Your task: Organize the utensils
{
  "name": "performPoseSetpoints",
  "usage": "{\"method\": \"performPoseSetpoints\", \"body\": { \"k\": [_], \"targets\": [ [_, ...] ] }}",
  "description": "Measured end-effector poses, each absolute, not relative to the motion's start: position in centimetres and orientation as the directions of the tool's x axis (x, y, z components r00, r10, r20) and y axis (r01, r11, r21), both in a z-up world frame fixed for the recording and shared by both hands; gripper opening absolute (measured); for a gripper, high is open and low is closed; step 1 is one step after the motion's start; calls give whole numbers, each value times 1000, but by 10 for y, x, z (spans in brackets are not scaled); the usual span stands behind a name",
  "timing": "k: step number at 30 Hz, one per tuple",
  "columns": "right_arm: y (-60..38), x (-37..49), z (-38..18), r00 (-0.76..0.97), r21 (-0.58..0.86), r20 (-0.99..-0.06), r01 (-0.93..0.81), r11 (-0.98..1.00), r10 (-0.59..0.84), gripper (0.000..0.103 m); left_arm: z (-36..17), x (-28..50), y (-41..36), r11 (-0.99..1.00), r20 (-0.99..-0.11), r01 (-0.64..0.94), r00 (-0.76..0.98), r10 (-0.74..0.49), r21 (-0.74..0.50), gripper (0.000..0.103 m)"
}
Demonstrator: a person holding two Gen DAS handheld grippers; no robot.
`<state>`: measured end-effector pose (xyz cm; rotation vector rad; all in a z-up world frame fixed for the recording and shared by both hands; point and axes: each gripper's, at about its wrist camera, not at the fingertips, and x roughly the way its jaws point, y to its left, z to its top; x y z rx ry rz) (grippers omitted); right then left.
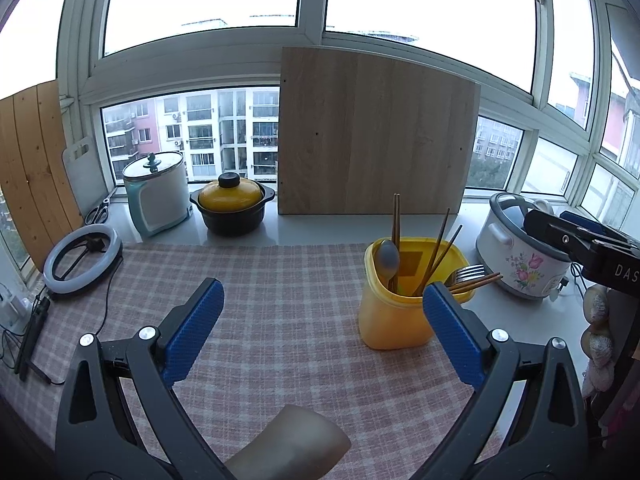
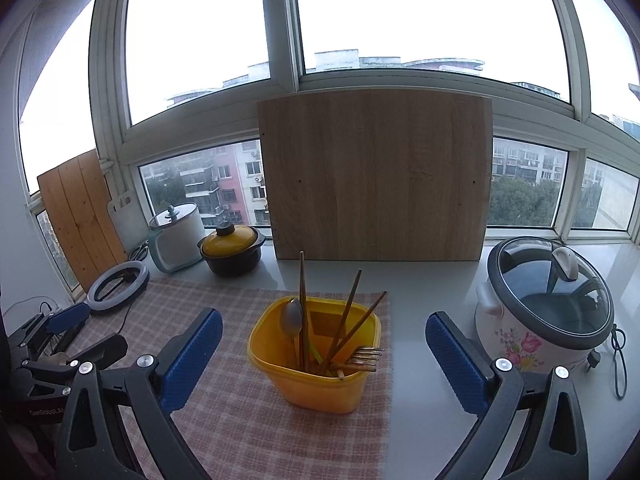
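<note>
The yellow holder [image 2: 316,360] stands on the checked cloth [image 2: 224,412], ahead of my right jaws and between their tips, though untouched. In it stand a spoon [image 2: 291,316], chopsticks [image 2: 347,314] and a fork [image 2: 360,356] leaning over the rim. My right gripper [image 2: 324,344] is spread wide, empty. My left gripper [image 1: 322,300] gapes too, the holder just beyond its right pad. The flowered cooker [image 2: 548,312] sits right on the worktop [image 2: 420,280].

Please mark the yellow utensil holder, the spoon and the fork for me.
yellow utensil holder [image 2: 320,390]: right wrist view, on its front wall.
spoon [image 2: 291,316]: right wrist view, on the bowl sticking up.
fork [image 2: 366,354]: right wrist view, on the tines over the rim.
</note>
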<state>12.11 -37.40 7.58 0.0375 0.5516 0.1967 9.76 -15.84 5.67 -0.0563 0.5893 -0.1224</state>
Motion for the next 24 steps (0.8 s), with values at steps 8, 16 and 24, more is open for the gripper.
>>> {"method": "performPoseSetpoints", "body": {
  "k": [8,16,24],
  "targets": [
    [-375,123,74,830,90,-523,-173,981,194,103,55,98,-158,991,-555,100,822,-130,-84,101],
    [-376,125,72,824,99,-531,-172,980,199,103,55,98,-159,992,-554,99,823,-124,-75,101],
    [-380,125,69,819,111,-538,-165,980,199,103,52,98,-159,993,-562,96,819,-116,-64,101]
  ]
}}
